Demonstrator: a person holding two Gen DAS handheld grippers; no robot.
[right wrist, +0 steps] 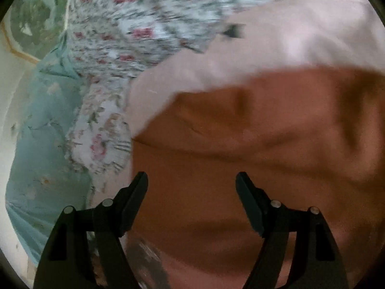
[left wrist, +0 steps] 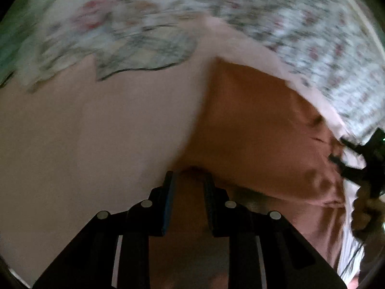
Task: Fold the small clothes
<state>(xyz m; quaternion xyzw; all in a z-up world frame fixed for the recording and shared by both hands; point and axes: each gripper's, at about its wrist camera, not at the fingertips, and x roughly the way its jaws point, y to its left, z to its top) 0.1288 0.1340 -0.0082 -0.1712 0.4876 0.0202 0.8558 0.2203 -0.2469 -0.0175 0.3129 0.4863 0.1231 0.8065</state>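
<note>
A small brown garment lies on a pale pink sheet. My left gripper is nearly shut, with the garment's edge bunched between its fingers. In the right wrist view the same brown garment fills the middle and right. My right gripper is open wide just above it, holding nothing. The right gripper also shows at the right edge of the left wrist view, by the garment's far side. Both views are blurred.
A floral quilt lies beyond the pink sheet and shows in the right wrist view too. A light teal floral cloth hangs at the left. A pale floor or wall lies past it.
</note>
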